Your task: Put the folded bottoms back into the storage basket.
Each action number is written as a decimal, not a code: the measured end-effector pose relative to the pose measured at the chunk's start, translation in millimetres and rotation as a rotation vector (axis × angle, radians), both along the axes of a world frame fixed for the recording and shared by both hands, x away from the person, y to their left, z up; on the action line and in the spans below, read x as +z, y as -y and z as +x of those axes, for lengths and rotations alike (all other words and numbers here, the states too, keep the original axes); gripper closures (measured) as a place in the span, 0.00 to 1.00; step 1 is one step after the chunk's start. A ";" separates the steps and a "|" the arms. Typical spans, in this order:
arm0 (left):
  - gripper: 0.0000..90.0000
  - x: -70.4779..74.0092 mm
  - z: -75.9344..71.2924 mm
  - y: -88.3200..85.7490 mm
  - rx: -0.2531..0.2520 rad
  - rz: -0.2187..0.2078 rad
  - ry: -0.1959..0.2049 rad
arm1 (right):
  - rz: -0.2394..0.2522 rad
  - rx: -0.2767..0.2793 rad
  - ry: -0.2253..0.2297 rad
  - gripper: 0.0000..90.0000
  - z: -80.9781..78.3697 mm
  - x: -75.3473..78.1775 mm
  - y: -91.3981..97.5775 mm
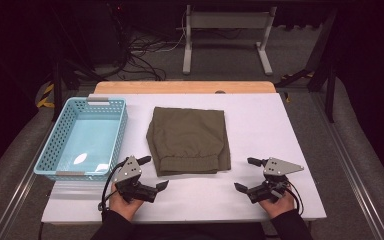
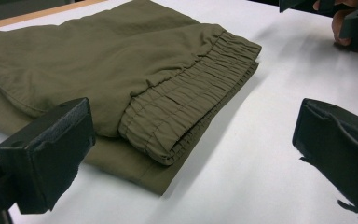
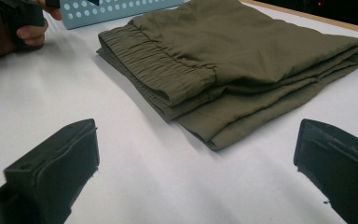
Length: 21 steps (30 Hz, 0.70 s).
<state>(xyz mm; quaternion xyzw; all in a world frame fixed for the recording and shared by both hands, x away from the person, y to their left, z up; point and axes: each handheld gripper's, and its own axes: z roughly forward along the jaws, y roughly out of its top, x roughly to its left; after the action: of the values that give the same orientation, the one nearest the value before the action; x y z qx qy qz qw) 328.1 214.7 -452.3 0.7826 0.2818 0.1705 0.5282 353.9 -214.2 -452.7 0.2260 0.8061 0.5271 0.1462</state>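
Folded olive trousers (image 1: 189, 140) lie mid-surface (image 1: 260, 125), elastic waistband toward the near edge. Light-blue basket (image 1: 82, 138) sits just left of them. Left gripper (image 1: 152, 172) and right gripper (image 1: 244, 174) are held near the front edge, jaws wide apart, nothing gripped.

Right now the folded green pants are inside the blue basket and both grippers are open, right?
Not quite. The folded green pants lie on the white table, beside the blue basket, as the high view shows. The left gripper and right gripper are open.
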 end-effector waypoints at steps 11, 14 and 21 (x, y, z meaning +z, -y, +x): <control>0.00 7.5 0.3 -0.6 0.027 -0.019 -0.026 | -0.012 -0.001 -0.008 0.01 0.2 -1.2 -1.9; 0.00 12.2 1.0 1.4 0.037 -0.011 -0.029 | -0.018 -0.003 -0.005 0.01 -0.4 -1.4 -2.5; 0.01 15.2 9.9 4.1 0.049 -0.022 -0.070 | -0.019 -0.003 -0.006 0.01 -0.8 -1.5 -2.1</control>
<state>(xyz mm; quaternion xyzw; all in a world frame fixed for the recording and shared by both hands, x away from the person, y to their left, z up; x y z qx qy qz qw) 338.0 210.6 -437.1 0.7751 0.3210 0.1525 0.5223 353.1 -212.1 -454.2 0.2275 0.8111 0.5185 0.1468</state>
